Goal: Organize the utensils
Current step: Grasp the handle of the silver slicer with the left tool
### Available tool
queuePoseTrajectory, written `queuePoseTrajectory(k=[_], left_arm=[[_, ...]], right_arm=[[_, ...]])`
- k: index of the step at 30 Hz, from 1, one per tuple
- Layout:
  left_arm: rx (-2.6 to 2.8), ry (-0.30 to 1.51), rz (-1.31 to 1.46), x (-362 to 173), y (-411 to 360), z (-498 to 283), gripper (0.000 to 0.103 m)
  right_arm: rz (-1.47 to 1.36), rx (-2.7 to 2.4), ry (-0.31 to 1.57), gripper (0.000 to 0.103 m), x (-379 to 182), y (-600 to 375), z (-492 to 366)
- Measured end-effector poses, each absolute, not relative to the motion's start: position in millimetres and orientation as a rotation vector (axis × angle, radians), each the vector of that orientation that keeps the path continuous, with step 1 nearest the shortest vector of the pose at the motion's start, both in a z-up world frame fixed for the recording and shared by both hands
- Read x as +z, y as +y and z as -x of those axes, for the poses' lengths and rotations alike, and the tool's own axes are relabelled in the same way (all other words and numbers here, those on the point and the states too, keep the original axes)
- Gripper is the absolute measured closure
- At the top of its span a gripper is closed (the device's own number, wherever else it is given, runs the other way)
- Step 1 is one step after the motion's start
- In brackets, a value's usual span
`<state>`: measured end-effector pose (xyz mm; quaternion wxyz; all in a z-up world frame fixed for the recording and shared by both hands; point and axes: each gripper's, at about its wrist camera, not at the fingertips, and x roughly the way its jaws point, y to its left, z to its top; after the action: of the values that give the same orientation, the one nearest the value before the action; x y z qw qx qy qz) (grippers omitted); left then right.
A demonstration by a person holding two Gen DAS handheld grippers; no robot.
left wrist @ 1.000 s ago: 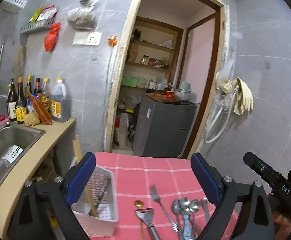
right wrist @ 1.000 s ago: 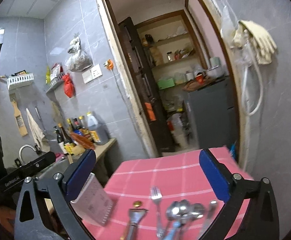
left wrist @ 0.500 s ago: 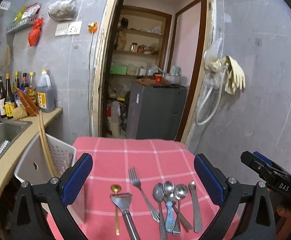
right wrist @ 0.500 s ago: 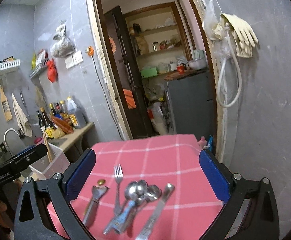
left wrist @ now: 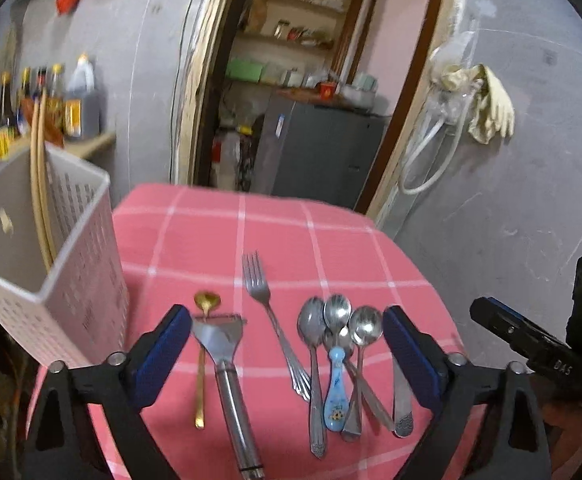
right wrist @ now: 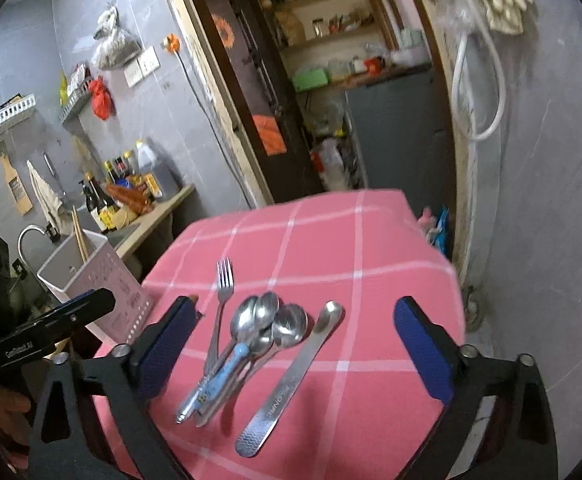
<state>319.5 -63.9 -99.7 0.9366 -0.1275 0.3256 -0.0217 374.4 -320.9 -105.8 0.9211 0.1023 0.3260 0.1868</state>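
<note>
Left gripper and right gripper hover wide, jaws closing, empty. We see the utensils rowed on the desk, easy picking for the basket.

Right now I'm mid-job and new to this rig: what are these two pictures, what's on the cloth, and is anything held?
A person holds a two-finger tool in each hand, with a camera on each looking along its blue pads. One picture is from the left tool, the other from the right tool. On the pink cloth lie a gold spoon, peeler, fork, spoons and a flat-handled utensil. A white basket stands at its left edge. Both tools' jaws are closing and hold nothing.
</note>
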Motion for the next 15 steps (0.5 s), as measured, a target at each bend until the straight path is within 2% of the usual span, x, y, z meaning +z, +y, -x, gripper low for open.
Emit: queuePoseTrajectory(k=[3, 8, 12, 14, 15], left_arm=[[-0.03, 0.722, 0.28, -116, -62, -328, 0.019], [0.005, 0.837, 0.309, -140, -58, -340, 0.038], [0.033, 0.915, 0.353, -159, -52, -346, 0.047], [0.037, 0.94, 0.371, -164, -51, -348, 0.055], [0.038, 0.954, 0.386, -168, -49, -349, 0.057]], right_arm=[[-0.206, 0.395, 0.727, 0.024, -125, -316, -386], [-0.205, 0.401, 0.84, 0.045, -155, -306, -407], [-0.203, 0.402, 0.92, 0.056, -174, -301, -421], [-0.185, 0.394, 0.965, 0.063, -182, -295, -428], [-0.181, 0.397, 0.974, 0.063, -184, -294, -430]])
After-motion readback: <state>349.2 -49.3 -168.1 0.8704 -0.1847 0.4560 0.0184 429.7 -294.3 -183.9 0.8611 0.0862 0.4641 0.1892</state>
